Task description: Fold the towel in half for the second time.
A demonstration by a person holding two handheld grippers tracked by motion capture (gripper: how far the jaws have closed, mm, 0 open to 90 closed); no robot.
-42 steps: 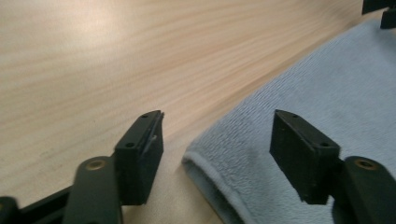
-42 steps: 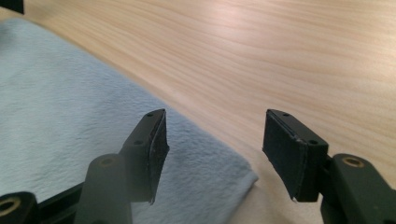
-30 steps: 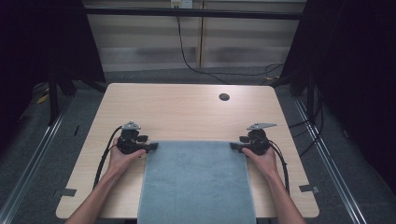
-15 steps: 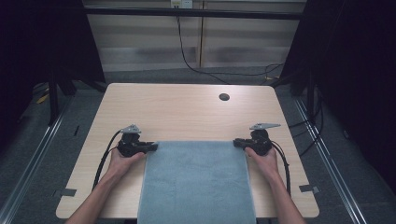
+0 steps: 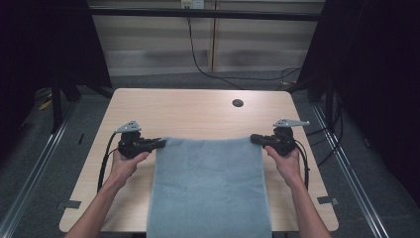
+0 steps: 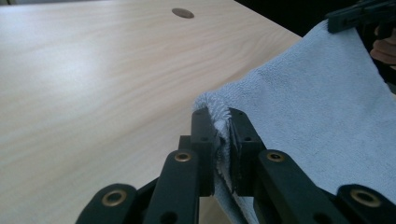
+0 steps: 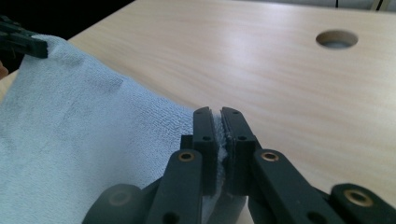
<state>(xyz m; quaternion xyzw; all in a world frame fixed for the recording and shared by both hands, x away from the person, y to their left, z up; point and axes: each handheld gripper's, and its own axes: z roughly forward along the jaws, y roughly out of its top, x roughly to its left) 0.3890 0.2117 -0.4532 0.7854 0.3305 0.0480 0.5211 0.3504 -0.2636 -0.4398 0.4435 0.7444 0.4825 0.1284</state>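
Note:
A grey-blue towel (image 5: 210,186) lies spread on the light wooden table (image 5: 198,111), and its near end hangs over the front edge. My left gripper (image 5: 161,143) is shut on the towel's far left corner (image 6: 215,108), with the pile bunched between the jaws. My right gripper (image 5: 253,139) is shut on the far right corner (image 7: 218,122). The towel's far edge is stretched taut between the two grippers, lifted a little off the table. In the left gripper view the other gripper (image 6: 357,14) holds the opposite corner.
A round cable hole (image 5: 237,103) sits in the table's far right part. Bare tabletop extends beyond the towel's far edge. Black cables (image 5: 105,161) trail from both grippers. Dark curtains and metal rails flank the table.
Both grippers have moved away from the person with the towel's far corners, dragging the towel farther onto the table. The grip on each corner is unchanged.

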